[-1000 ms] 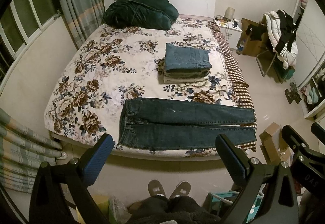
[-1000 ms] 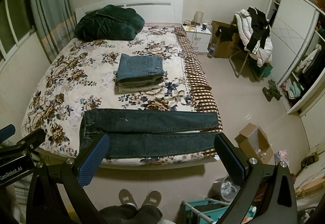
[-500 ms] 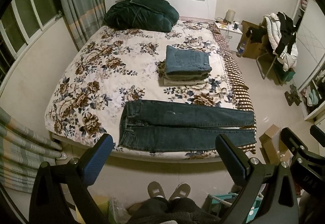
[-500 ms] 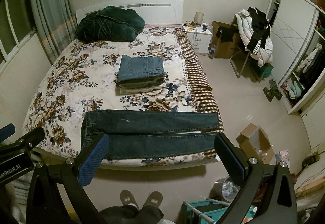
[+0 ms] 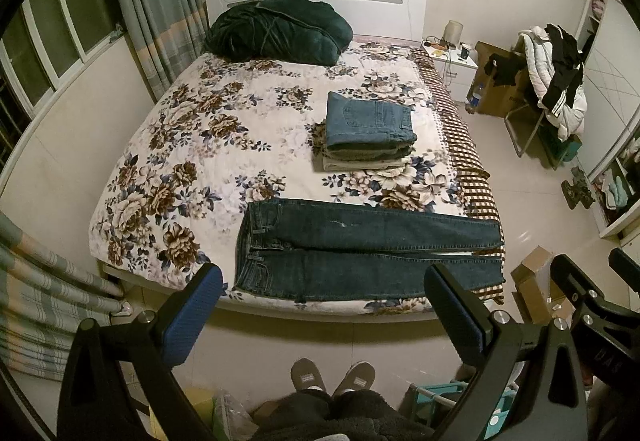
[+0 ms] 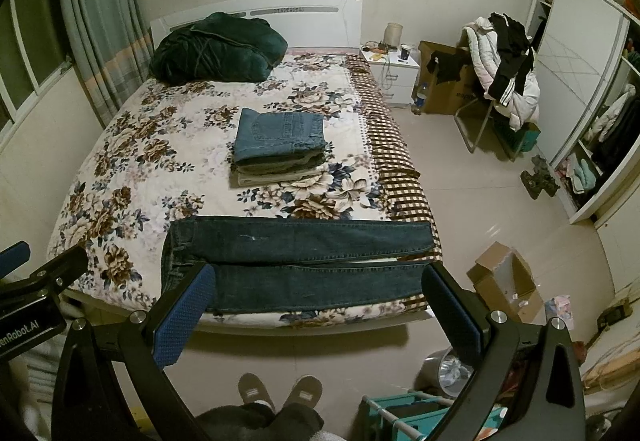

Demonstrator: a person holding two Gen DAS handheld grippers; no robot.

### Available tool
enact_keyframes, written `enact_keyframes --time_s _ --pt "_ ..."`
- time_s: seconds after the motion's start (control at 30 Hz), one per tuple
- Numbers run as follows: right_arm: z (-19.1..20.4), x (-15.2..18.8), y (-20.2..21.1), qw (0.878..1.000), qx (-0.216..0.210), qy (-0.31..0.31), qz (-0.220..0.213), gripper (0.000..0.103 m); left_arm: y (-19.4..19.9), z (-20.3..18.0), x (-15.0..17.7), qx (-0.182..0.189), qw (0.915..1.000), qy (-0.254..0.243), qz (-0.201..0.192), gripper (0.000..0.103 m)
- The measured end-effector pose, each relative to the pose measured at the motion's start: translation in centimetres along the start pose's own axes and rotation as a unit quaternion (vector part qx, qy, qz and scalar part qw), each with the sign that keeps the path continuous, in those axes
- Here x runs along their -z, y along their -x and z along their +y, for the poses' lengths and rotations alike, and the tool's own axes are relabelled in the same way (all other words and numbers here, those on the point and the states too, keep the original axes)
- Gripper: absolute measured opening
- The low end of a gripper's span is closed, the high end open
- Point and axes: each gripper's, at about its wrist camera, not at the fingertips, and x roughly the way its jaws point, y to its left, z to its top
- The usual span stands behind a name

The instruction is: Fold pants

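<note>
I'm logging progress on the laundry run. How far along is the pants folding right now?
Done: a stack of folded pants sits mid-bed. In hand: nothing; the left gripper and right gripper both hang open above the bed's foot edge. Left: the dark jeans lie flat along that edge, legs side by side, waistband toward the window, with no fold started.

The bed point(image 5: 168, 169) carries dark jeans point(image 5: 360, 253), folded stack point(image 5: 368, 133), green bundle point(image 5: 276, 29).
</note>
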Motion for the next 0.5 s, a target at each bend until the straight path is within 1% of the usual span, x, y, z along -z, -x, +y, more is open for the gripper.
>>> enact_keyframes --time_s 0.17,0.23,0.3,0.33,0.37,0.43,0.5 --pt "0.6 -1.3 0.3 1.000 -0.009 0.000 0.005 0.103 0.1 0.2 0.0 -0.004 1.0000 0.002 -0.006 0.103" --pt "0.5 -1.8 -0.3 1.000 -0.012 -0.004 0.007 0.103 -0.5 0.5 -0.9 -0.015 0.9998 0.005 -0.013 0.103" --pt "-0.3 -1.8 -2.6 1.000 -0.014 -0.010 0.009 0.103 -1.8 0.6 -2.3 -0.021 0.9997 0.006 -0.008 0.103" --pt "-0.4 -2.3 -3.5 1.000 -0.013 -0.015 0.009 0.103 -2.8 0.4 -2.4 -0.028 0.9995 0.009 -0.007 0.103" --pt "-1.4 -1.6 -5.6 1.000 -0.014 -0.021 0.012 0.103 -3.6 0.2 -2.7 -0.036 0.9993 0.013 -0.007 0.103" --pt "-2.0 -2.3 -8.9 0.999 -0.011 -0.031 0.018 0.103 -6.0 0.5 -4.0 -0.059 0.9978 0.026 -0.012 0.103" --pt "-2.5 -3.0 -12.6 0.999 -0.003 -0.041 0.025 0.103 -8.6 0.7 -4.4 -0.078 0.9964 0.034 -0.005 0.103"
